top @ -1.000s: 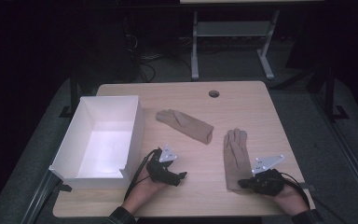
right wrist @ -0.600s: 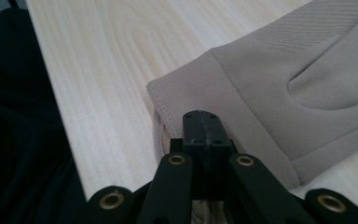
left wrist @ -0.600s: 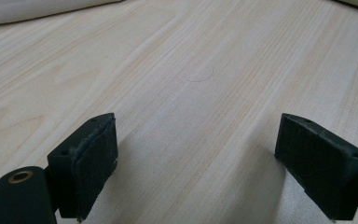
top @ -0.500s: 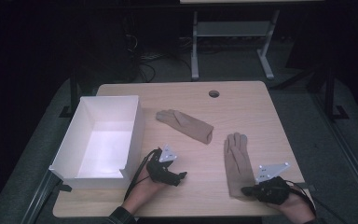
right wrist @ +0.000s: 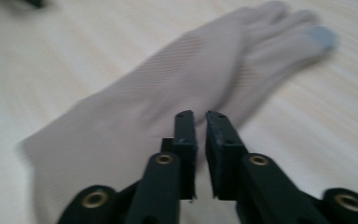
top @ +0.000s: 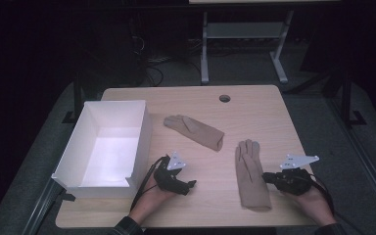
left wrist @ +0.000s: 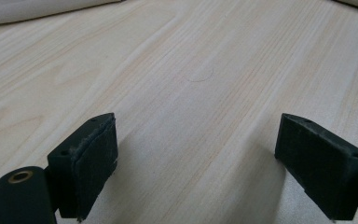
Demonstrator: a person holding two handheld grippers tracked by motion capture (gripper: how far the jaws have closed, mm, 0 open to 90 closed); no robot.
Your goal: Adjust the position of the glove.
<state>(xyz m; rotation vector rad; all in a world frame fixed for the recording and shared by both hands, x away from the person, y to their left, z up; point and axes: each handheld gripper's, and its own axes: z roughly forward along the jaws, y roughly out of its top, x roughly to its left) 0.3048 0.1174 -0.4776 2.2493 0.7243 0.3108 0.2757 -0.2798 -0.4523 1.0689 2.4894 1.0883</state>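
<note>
Tan glove flat on the counter, just beside right gripper | right jaws just cracking apart, nothing between them | left gripper gaping, idle | step: approaching glove | next: widen, pinch its edge

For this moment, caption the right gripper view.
Right hand-held gripper, jaws a slit apart and empty, points at a beige glove flat on the wooden table.
</note>
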